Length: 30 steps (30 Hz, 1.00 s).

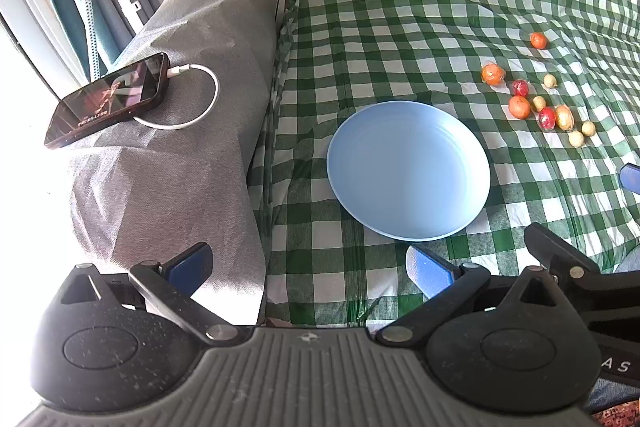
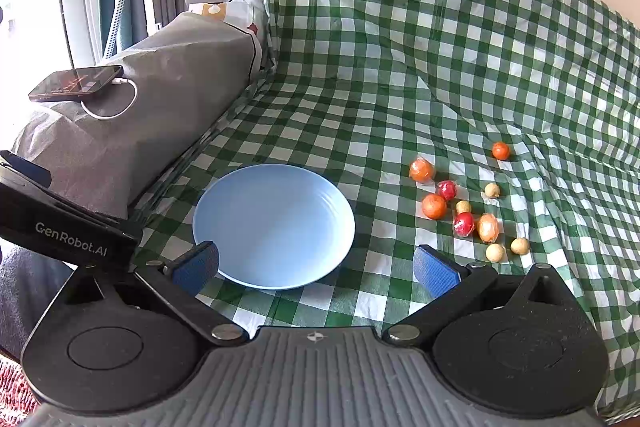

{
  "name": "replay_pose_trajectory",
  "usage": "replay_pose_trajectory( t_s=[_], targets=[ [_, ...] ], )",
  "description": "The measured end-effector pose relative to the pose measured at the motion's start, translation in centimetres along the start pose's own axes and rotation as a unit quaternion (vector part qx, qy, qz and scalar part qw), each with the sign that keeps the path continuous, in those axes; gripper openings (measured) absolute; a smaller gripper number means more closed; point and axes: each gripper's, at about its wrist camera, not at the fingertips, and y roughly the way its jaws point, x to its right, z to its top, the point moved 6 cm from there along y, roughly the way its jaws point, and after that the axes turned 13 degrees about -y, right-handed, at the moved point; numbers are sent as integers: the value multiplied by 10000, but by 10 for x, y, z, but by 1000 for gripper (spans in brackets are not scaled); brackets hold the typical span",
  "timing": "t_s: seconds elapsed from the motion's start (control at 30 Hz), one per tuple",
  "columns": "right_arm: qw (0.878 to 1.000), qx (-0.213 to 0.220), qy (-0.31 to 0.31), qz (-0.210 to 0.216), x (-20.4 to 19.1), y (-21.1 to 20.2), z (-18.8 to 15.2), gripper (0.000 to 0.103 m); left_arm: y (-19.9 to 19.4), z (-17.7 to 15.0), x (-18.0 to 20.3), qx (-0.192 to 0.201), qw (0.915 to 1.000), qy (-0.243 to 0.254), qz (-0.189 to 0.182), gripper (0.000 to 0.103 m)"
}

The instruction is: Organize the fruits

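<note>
A round, shallow pale-blue plastic plate [image 2: 274, 225] sits on a green-and-white checked cloth [image 2: 400, 67] that covers the surface and rises up behind it. The plate holds nothing. To its right, apart from the rim, lies a loose cluster of small fruits: two orange round ones [image 2: 433, 205], one of them in clear wrap [image 2: 421, 169], two red ones in clear wrap [image 2: 463, 223], a golden wrapped one [image 2: 488, 227], four pale yellow balls [image 2: 495, 252], and a lone small orange fruit [image 2: 500, 150] farther back on the right. The left gripper [image 1: 308, 267] hovers near the plate's near edge, its blue-padded jaws spread wide with nothing between them. The right gripper [image 2: 316, 265] is likewise low at the near side, its jaws gaping over the plate's near rim and gripping nothing. Left of the cloth stands a bulky shape under grey fabric cover [image 1: 192, 67], and on it rests a black smartphone [image 1: 108, 99] with a lit screen, a white charging cable [image 1: 196, 107] looping from its end.
</note>
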Motion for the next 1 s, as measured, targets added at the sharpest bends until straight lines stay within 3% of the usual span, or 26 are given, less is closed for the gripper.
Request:
replay_pose_trajectory(
  t_s=[0.6,0.8,1.0],
  targets=[
    [9990,116,324,-284,24,-18,0,102,-32,8,-3,-321,9989,-248,-247,103],
    [9953,111,833,-482,61,-22,-10,103,-66,35,9,-244,9990,-101,-365,103],
    [9883,55,1320,-757,100,-16,-23,103,-106,67,47,9,9982,345,-489,103]
  ],
)
